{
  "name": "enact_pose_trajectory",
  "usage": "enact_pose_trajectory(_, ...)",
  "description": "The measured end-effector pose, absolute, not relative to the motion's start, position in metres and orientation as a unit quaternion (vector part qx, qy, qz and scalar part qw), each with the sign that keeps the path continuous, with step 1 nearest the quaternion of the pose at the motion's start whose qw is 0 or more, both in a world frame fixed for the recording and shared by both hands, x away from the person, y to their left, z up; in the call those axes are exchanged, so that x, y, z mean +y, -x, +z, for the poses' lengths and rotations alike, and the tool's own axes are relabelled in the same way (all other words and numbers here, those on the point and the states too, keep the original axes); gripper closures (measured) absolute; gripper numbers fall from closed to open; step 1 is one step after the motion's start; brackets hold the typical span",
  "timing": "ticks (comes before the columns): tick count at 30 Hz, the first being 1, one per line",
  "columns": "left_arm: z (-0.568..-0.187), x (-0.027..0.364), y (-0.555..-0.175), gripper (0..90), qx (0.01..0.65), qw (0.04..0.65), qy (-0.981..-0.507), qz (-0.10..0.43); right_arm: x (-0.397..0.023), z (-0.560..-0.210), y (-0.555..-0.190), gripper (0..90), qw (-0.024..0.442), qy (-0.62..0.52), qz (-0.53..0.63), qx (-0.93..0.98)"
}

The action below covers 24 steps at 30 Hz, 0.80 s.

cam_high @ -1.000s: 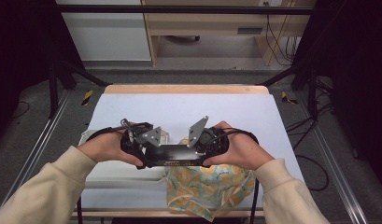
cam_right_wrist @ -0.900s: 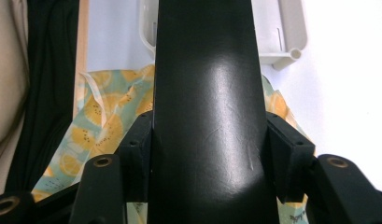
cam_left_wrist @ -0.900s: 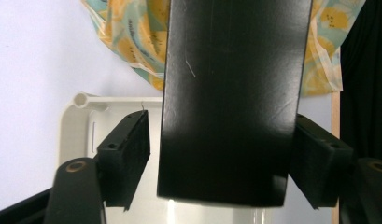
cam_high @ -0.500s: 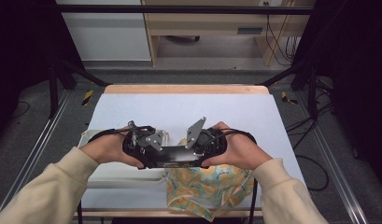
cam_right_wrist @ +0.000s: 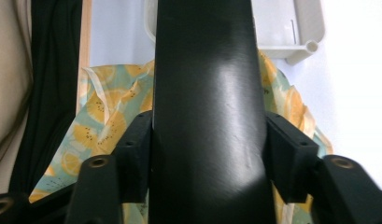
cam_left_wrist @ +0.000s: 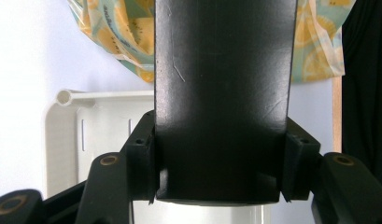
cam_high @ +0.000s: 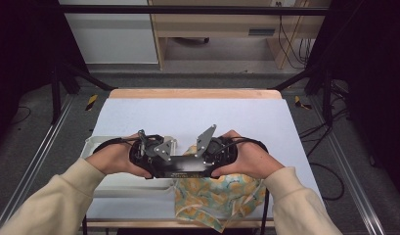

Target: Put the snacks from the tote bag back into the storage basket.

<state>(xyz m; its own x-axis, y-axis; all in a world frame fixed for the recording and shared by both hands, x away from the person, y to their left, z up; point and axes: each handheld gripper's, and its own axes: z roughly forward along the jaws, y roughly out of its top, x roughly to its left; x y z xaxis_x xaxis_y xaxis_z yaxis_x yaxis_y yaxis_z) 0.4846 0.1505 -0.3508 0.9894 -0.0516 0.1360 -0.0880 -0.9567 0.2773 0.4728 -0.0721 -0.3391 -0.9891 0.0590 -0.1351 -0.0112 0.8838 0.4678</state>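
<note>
Both your hands face inward, L gripper (cam_high: 147, 152) & R gripper (cam_high: 221, 151) level, each clamped on one end of the 1 flat black rectangular bar (cam_high: 184, 167) spanning btwn them. L jaws just closed in, R's eased out slightly. 1 yellow-teal lemon-print cloth (cam_high: 218, 198) under bar at counter (cam_high: 197, 115) front edge; 1 white plastic tray (cam_high: 99, 143) at L.

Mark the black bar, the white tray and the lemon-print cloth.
black bar (cam_high: 184, 167), high view, middle of its front face between the hands.
white tray (cam_left_wrist: 102, 95), left gripper view, its rounded rim.
lemon-print cloth (cam_high: 218, 197), high view, middle of the crumpled fabric.
</note>
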Motion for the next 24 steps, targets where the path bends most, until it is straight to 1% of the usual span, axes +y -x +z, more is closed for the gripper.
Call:
enact_pose_trajectory(1,-0.352,0.151,-0.484,43.2,-0.037,0.138,-0.988,0.063,-0.073,-0.339,-0.473,30.5,0.073,-0.016,0.244,0.967)
enact_pose_trajectory(2,-0.352,0.152,-0.483,43.2,-0.04,0.135,-0.988,0.064,-0.073,-0.339,-0.473,30.5,0.073,-0.016,0.244,0.967)
enact_pose_trajectory(3,-0.353,0.154,-0.483,43.3,-0.039,0.138,-0.988,0.063,-0.074,-0.339,-0.473,27.9,0.072,-0.02,0.25,0.965)
enact_pose_trajectory(4,-0.353,0.155,-0.483,43.3,-0.039,0.138,-0.988,0.063,-0.076,-0.337,-0.472,24.6,0.075,-0.027,0.257,0.963)
enact_pose_trajectory(5,-0.352,0.159,-0.484,43.2,-0.032,0.143,-0.987,0.062,-0.08,-0.335,-0.473,18.3,0.083,-0.04,0.269,0.959)
enact_pose_trajectory(6,-0.352,0.159,-0.484,43.2,-0.032,0.143,-0.987,0.062,-0.08,-0.335,-0.473,18.3,0.083,-0.04,0.269,0.959)
enact_pose_trajectory(7,-0.352,0.161,-0.485,43.2,-0.028,0.146,-0.987,0.064,-0.085,-0.333,-0.472,16.1,0.09,-0.058,0.28,0.954)
enact_pose_trajectory(9,-0.35,0.166,-0.486,43.2,-0.024,0.147,-0.987,0.065,-0.087,-0.333,-0.472,14.6,0.091,-0.065,0.285,0.952)
enact_pose_trajectory(13,-0.346,0.177,-0.489,43.2,-0.016,0.152,-0.986,0.073,-0.104,-0.332,-0.469,11.5,0.107,-0.113,0.308,0.938)
enact_pose_trajectory(19,-0.344,0.198,-0.491,43.2,0.005,0.161,-0.984,0.08,-0.139,-0.343,-0.457,10.3,0.145,-0.213,0.342,0.904)
enact_pose_trajectory(20,-0.344,0.201,-0.492,43.2,0.01,0.161,-0.984,0.08,-0.139,-0.343,-0.457,10.3,0.145,-0.213,0.342,0.904)
enact_pose_trajectory(24,-0.343,0.213,-0.495,43.2,0.023,0.168,-0.982,0.084,-0.151,-0.355,-0.446,10.7,0.179,-0.256,0.353,0.882)
